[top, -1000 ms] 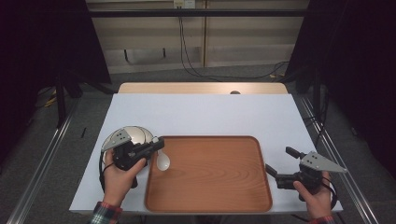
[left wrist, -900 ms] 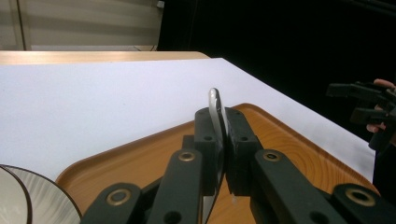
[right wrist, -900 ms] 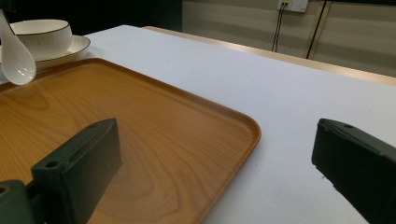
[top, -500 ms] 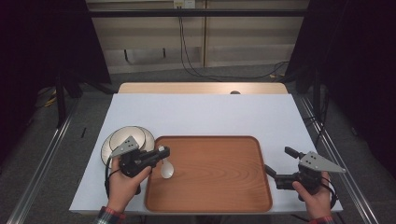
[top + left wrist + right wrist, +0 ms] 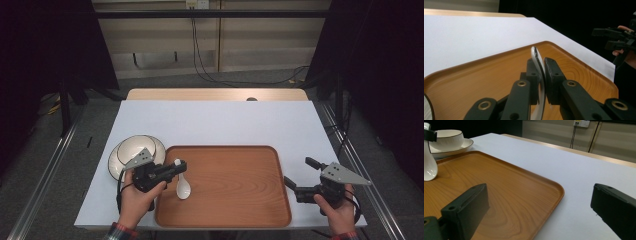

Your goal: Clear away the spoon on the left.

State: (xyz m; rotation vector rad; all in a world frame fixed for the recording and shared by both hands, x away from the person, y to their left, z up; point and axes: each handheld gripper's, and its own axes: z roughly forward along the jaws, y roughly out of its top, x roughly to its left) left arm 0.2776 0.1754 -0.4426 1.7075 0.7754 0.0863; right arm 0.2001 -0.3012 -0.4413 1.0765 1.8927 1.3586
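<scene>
While I am carrying the small white glazed ceramic spoon point(image 5: 182, 184) in my left gripper point(image 5: 176, 165), its place is changing; a second ago it was hanging at the left edge of the rectangular reddish-brown wooden tray point(image 5: 235, 212), just beside the white black-rimmed bowl point(image 5: 131, 151) on its matching white saucer point(image 5: 114, 162), and now its bowl end is lying on the tray's floor near the left rim, with the handle slanting up into my jaws. I am still pinching that handle; the jaws are pressed against it from both sides, though they have just been easing open a hair, with the handle still between them. I am judging from this that the spoon is as good as delivered to the tray and that the letting go is starting; what I am minding now is that the round spoon may roll or tip as the pads part. My right gripper point(image 5: 299, 180) is resting at the tray's right edge with its jaws spread wide and nothing between them; the hand is not moving. From above I am seeing the whole layout; the left gripper view is showing the thin handle point(image 5: 538, 60) edge-on between my pads point(image 5: 551, 75); the right gripper view is showing the spoon's glossy bowl point(image 5: 429, 167) resting on the wood, in front of the dishes.
</scene>
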